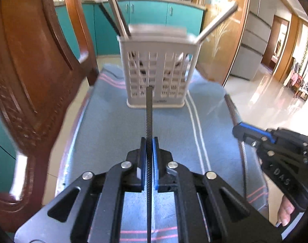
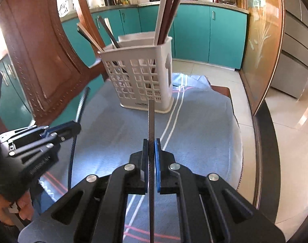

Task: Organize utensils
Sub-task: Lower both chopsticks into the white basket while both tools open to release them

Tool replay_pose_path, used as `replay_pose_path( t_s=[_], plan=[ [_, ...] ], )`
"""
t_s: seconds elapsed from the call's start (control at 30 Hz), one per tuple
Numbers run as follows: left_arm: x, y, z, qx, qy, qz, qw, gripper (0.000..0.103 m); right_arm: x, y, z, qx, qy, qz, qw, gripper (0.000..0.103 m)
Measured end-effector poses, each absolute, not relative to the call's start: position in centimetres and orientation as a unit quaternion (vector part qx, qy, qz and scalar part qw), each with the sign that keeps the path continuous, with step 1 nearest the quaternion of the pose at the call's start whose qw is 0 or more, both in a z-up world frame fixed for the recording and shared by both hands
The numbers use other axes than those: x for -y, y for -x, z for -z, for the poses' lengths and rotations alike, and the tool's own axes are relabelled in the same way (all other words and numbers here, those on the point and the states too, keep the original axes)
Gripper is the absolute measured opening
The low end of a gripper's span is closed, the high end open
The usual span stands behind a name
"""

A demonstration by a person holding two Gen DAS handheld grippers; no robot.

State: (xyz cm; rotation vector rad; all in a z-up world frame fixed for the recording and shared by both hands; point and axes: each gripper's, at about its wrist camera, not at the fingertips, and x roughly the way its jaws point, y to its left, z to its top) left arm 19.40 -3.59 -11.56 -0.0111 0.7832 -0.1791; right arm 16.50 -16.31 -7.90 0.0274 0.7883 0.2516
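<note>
A white slotted utensil holder (image 1: pixel 156 70) stands on a blue towel (image 1: pixel 113 133), with several chopsticks leaning out of it; it also shows in the right wrist view (image 2: pixel 139 75). My left gripper (image 1: pixel 149 141) is shut on a black textured chopstick (image 1: pixel 149 117) that points at the holder's base. My right gripper (image 2: pixel 151 143) is shut on a grey metal chopstick (image 2: pixel 151 121), also pointing at the holder. Each gripper shows in the other's view, the right one (image 1: pixel 240 129) and the left one (image 2: pixel 73 125), both short of the holder.
A carved wooden chair back (image 1: pixel 28 85) stands close on the left of the table. The towel (image 2: pixel 194 125) covers a glass table with a dark rim (image 2: pixel 263 141). Teal kitchen cabinets (image 2: pixel 194 32) and a tiled floor lie beyond.
</note>
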Motion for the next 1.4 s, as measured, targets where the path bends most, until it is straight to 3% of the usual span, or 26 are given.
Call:
replay_pose_path(
  t_s=[0.37,1.4],
  plan=[
    [1.9,-15.5,5.2,-0.312,0.021,0.099,0.945,0.007,16.6,-13.7,3.2,-0.334,-0.011,-0.136,0.933,0.006],
    [0.1,-18.2,-4.7,-0.228,0.016,0.124,0.966,0.007,15.9,-16.4,-7.0,-0.24,-0.016,-0.205,0.949,0.007]
  ],
)
